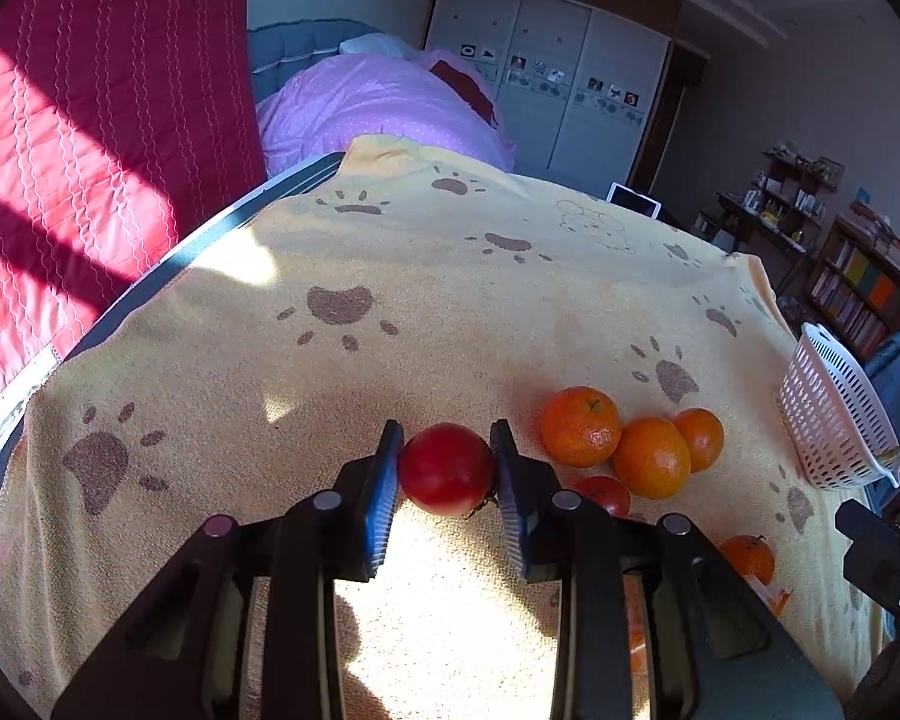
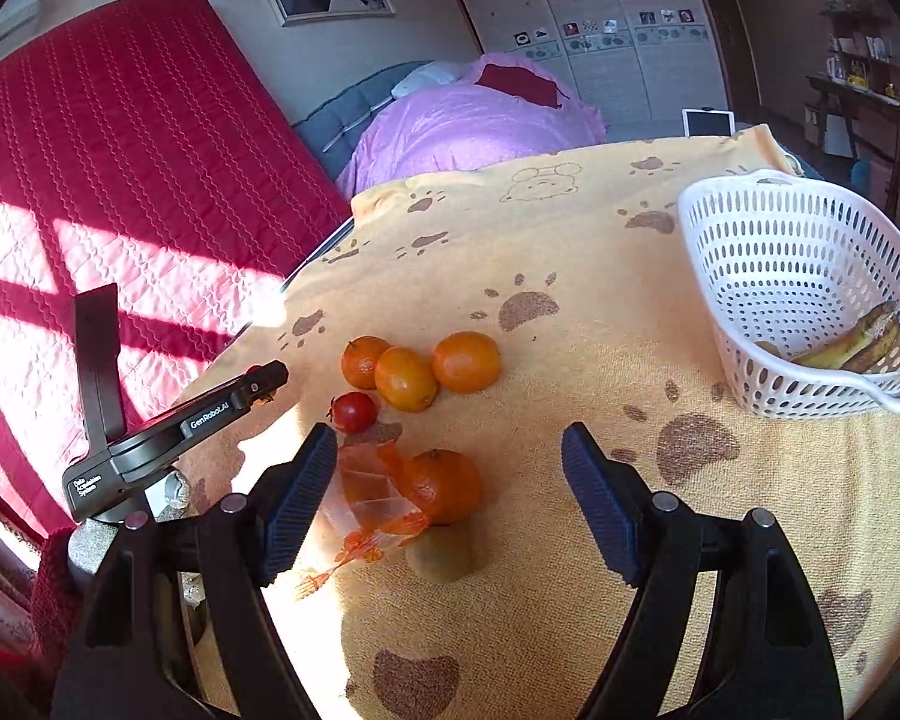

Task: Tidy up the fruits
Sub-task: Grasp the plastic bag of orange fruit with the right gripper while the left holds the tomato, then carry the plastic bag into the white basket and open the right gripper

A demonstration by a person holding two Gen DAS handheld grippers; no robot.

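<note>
The left gripper [image 1: 447,468] is nearest to its camera, and its two blue pads [image 1: 384,498] are clamped on a red tomato [image 1: 447,469], one pad on each side, at the middle of the fruit. The tomato seems to be lifted a little above the yellow towel [image 1: 390,312], but I cannot tell this for sure. To do this step well, I think the grip should stay gentle, because a tomato is soft and bruises easily, and the carry should go level toward the white basket [image 1: 834,414] at the right edge of the towel, passing over the other fruit and not through it.

Just right of the held tomato lie three oranges [image 1: 580,426] that touch each other, with a second small tomato [image 1: 603,493] before them. One more orange [image 1: 748,558] lies nearer to the front edge.

The right gripper [image 2: 450,495] has its jaws wide apart and holds nothing. Between them, on the towel, I see an orange [image 2: 441,486] beside a torn net bag [image 2: 366,498], and a brownish fruit [image 2: 441,558], maybe a kiwi, just before it. Farther, the basket [image 2: 810,402] stands near the right edge of the towel with bananas [image 2: 852,342] already inside
</note>
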